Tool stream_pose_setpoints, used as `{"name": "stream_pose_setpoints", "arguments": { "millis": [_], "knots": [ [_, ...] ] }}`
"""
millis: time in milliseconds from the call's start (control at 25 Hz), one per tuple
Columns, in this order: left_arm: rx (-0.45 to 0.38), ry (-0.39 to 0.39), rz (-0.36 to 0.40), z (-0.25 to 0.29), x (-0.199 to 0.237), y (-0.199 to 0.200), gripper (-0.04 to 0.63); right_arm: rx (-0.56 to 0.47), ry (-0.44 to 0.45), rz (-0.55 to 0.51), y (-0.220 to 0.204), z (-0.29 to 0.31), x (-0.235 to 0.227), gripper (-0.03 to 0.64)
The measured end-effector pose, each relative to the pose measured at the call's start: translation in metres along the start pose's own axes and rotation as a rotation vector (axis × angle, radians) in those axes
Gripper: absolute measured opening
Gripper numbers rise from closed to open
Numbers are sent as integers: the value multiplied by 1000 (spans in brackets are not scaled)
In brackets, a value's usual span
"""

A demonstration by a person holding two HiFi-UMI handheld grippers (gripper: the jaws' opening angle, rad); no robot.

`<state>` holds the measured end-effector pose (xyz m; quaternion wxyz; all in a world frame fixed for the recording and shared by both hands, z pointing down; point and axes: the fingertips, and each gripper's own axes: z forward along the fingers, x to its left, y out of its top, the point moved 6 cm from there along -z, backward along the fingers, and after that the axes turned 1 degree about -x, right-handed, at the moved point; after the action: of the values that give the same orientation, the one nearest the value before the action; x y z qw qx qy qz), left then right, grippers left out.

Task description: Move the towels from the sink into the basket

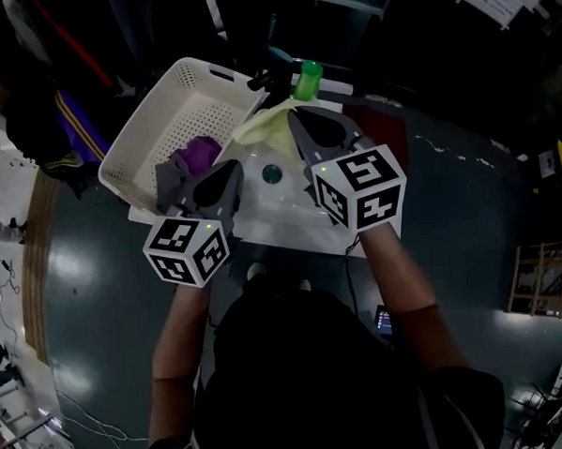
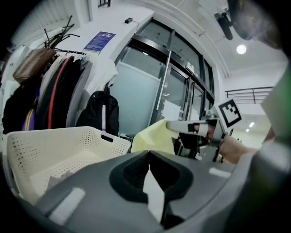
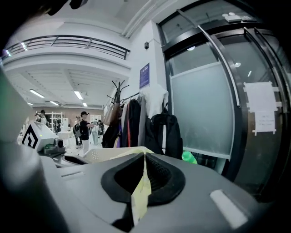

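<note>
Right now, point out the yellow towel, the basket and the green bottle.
yellow towel (image 1: 266,124): head view, middle of the hanging cloth.
basket (image 1: 189,101): head view, bare perforated inside surface.
green bottle (image 1: 309,80): head view, middle of its body.

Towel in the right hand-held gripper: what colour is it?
The towel is pale yellow; the head view shows it best.

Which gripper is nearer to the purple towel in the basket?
Left. The left gripper, shut on pale cloth, is beside the purple towel at the basket's edge; the right gripper is farther, above the sink, shut on the yellow towel.
</note>
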<state>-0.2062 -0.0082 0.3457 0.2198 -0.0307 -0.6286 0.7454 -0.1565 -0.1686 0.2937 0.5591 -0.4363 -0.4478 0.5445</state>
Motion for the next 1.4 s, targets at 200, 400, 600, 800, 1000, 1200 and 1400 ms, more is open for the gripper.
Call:
{"name": "stream_pose_setpoints", "arguments": {
  "millis": [200, 400, 600, 800, 1000, 1200, 1400],
  "knots": [
    [-35, 73, -7, -26, 20, 8, 9, -60, 61, -45, 28, 24, 21, 3],
    [-68, 155, -12, -55, 42, 13, 9, -108, 121, -70, 51, 47, 42, 3],
    [-100, 235, -20, -80, 60, 21, 9, -129, 180, -82, 67, 70, 59, 3],
    [-109, 319, -34, -102, 82, 22, 9, -117, 253, -85, 69, 100, 86, 5],
    [-93, 369, -48, -114, 103, 16, 9, -89, 308, -85, 63, 132, 110, 5],
    [-89, 406, -70, -125, 120, 14, 9, -48, 355, -87, 54, 158, 131, 5],
    [-89, 427, -83, -129, 133, 12, 9, 0, 391, -95, 41, 180, 146, 5]
  ]
}}
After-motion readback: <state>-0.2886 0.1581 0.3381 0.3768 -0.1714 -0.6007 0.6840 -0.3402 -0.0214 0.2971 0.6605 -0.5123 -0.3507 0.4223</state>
